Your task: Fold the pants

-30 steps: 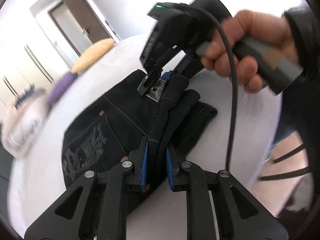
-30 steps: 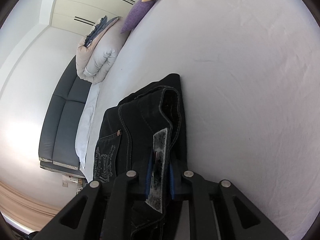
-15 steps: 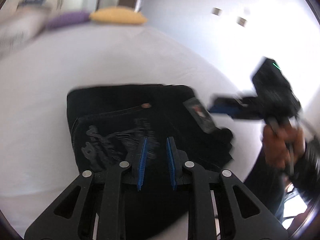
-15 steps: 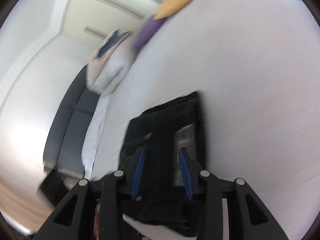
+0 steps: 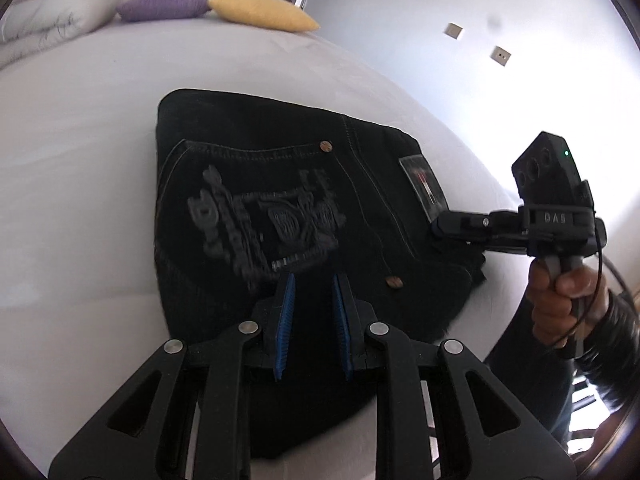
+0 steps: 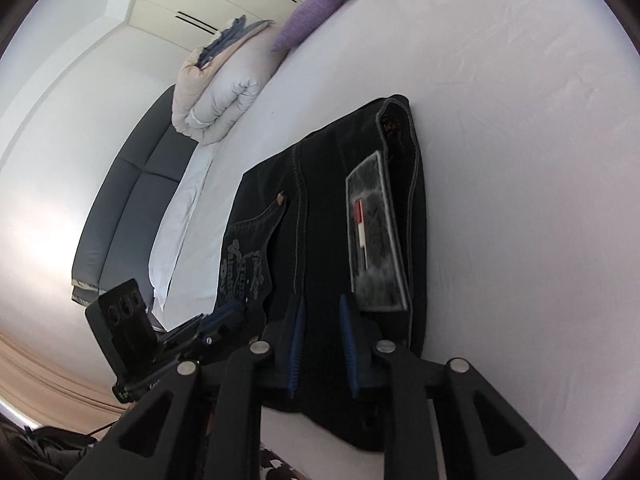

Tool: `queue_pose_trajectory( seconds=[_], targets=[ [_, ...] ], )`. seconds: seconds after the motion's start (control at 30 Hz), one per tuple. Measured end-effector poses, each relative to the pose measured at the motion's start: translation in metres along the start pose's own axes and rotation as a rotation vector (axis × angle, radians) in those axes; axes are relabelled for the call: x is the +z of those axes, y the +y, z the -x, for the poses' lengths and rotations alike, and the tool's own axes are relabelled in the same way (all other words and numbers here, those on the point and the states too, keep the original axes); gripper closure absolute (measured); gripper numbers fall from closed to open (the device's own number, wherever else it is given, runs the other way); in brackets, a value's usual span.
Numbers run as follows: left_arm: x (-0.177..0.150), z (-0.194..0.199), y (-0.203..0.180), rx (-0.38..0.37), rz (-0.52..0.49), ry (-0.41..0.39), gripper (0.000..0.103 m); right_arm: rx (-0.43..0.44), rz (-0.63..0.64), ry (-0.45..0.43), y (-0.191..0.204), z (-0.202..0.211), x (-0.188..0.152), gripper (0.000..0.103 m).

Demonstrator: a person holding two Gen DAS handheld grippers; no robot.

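Black jeans (image 5: 280, 168) lie folded in a flat packet on the white bed sheet (image 5: 80, 160), back pocket embroidery (image 5: 260, 216) and grey waist patch (image 5: 424, 188) facing up. My left gripper (image 5: 312, 320) hovers over the packet's near edge, blue pads a narrow gap apart with nothing pinched. In the right wrist view the jeans (image 6: 320, 200) stretch away from my right gripper (image 6: 322, 344), which sits just short of the patch (image 6: 376, 236). Its jaws are closing; dark fabric shows through the gap and the pads do not press on it. The left wrist view shows the right gripper (image 5: 438, 228) at the waistband.
A purple cushion (image 5: 164, 6) and a yellow cushion (image 5: 260, 12) lie at the far end of the bed. A rolled duvet (image 6: 220, 92) sits by a dark sofa (image 6: 128, 200). A person's hand (image 5: 560, 292) holds the right gripper's handle past the bed's right edge.
The left gripper let go of the folded fabric, rolled and swung across the jeans. The right gripper released the patch end and drew back. The jeans now lie flat.
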State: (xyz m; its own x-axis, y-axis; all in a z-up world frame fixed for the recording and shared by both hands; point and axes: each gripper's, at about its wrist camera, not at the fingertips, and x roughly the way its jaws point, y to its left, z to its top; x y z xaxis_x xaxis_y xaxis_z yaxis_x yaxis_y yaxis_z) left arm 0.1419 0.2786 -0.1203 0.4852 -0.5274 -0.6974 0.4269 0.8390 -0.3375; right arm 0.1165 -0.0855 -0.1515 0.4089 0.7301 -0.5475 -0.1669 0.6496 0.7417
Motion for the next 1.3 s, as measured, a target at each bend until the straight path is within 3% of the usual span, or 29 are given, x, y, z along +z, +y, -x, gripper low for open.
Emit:
queue_pose_trajectory(
  seconds=[0.1,0.27,0.37,0.4,0.43,0.5,0.57,0.73,0.93,1.1,1.2,1.27,1.3],
  targets=[
    [-0.012,0.011,-0.001,-0.024,0.035,-0.022,0.084,-0.002,0.024,-0.028,0.005,0.010,-0.010,0.072],
    [-0.027,0.035,0.003,-0.058,0.077,-0.040,0.084,-0.028,0.077,-0.080,0.012,0.044,-0.023,0.041],
    [-0.022,0.053,0.015,-0.035,0.117,-0.069,0.083,-0.045,0.047,-0.135,0.003,0.064,-0.016,0.036],
    [-0.018,0.058,0.022,-0.030,0.139,-0.083,0.076,-0.053,0.036,-0.142,-0.001,0.067,-0.013,0.036],
    [-0.013,0.062,0.030,-0.027,0.165,-0.095,0.049,-0.064,0.019,-0.142,-0.006,0.067,-0.007,0.036],
    [-0.001,0.063,0.044,-0.005,0.224,-0.123,0.010,-0.086,-0.008,-0.126,-0.011,0.060,0.003,0.036],
    [0.014,0.061,0.052,-0.020,0.240,-0.147,0.010,-0.089,-0.034,-0.106,-0.017,0.051,0.011,0.036],
    [0.045,0.012,0.062,-0.032,0.272,0.015,0.010,-0.105,-0.157,-0.052,-0.039,0.027,0.032,0.034],
    [0.054,-0.030,0.051,-0.019,0.245,0.140,0.011,-0.099,-0.156,0.022,-0.039,0.004,0.052,0.033],
    [0.054,-0.049,0.032,0.082,0.179,0.193,0.026,-0.083,-0.129,0.085,-0.030,-0.021,0.063,0.034],
    [0.055,-0.053,0.026,0.102,0.162,0.205,0.034,-0.100,-0.111,0.114,-0.025,-0.036,0.068,0.047],
    [0.054,-0.054,0.021,0.109,0.148,0.204,0.039,-0.117,-0.098,0.121,-0.023,-0.042,0.068,0.063],
    [0.054,-0.053,0.019,0.115,0.143,0.201,0.044,-0.118,-0.090,0.117,-0.022,-0.043,0.067,0.065]
  ],
)
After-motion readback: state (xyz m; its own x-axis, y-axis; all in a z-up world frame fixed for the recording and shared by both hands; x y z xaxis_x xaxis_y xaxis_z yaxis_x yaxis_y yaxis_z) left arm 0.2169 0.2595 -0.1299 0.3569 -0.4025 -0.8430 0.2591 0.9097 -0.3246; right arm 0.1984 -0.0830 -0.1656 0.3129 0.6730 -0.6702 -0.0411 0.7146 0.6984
